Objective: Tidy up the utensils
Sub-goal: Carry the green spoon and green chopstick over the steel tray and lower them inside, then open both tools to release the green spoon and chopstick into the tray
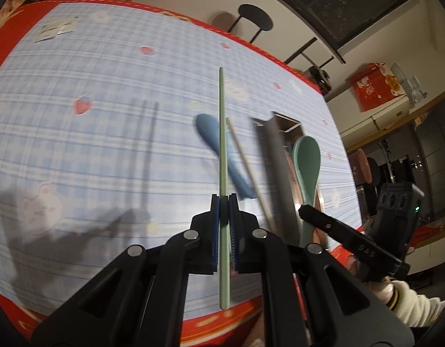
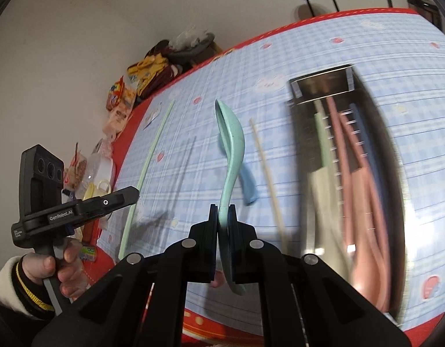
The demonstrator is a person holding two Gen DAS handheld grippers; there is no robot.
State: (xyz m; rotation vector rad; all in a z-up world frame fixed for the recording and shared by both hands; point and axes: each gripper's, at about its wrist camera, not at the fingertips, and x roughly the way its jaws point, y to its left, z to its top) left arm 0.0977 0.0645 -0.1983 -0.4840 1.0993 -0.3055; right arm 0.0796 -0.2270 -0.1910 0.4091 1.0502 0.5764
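We are in a home, in a lived-in dining room or kitchen corner. The table wears a blue checked cloth printed with bunnies and strawberries over a red festive cover. Past its far edge stand a black stool and plain white walls. Beyond the left edge we see snack bags and piled clothes. Off the right edge sits a cabinet carrying a red gift box and glassware. A metal tray with spoons and chopsticks lies near the right edge.
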